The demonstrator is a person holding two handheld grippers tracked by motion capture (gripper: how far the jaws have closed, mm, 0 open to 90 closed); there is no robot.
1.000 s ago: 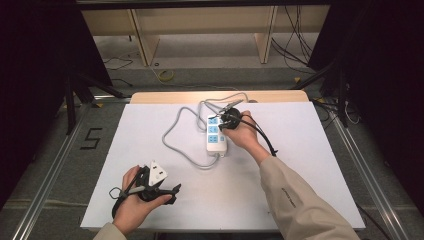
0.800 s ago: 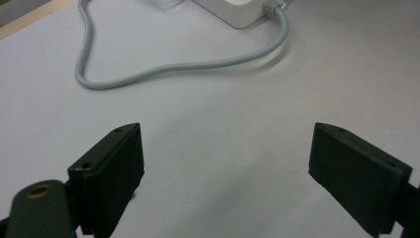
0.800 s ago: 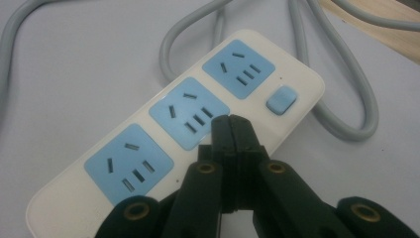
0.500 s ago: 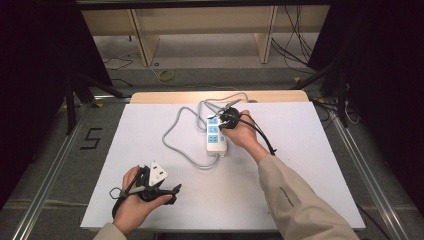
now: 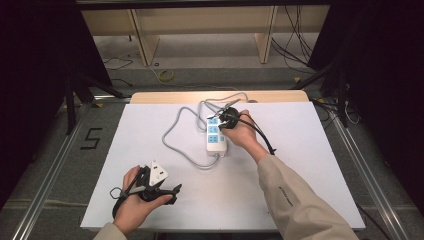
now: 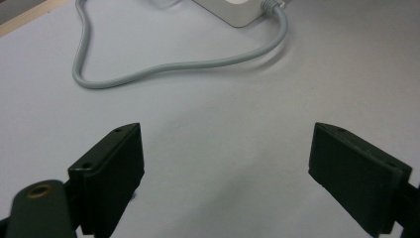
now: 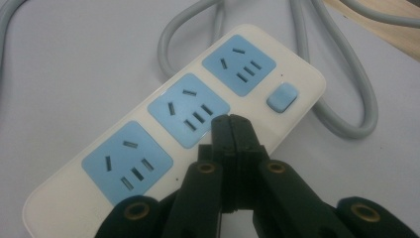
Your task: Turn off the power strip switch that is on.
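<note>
White power strip (image 5: 216,136) with three blue sockets sits flat on the white table (image 5: 310,165), toward the far middle, its grey cable (image 5: 176,145) looping off to the left and back round the far end. Right gripper (image 7: 232,126) hangs just over the middle socket near the blue switch (image 7: 281,96), jaws pressed together with nothing between them. Left gripper (image 6: 225,163) rests down at the near left, well apart from the strip, jaws spread wide over bare table, holding nothing.

Left claw (image 6: 225,163) agape, right claw (image 7: 231,121) closed.
</note>
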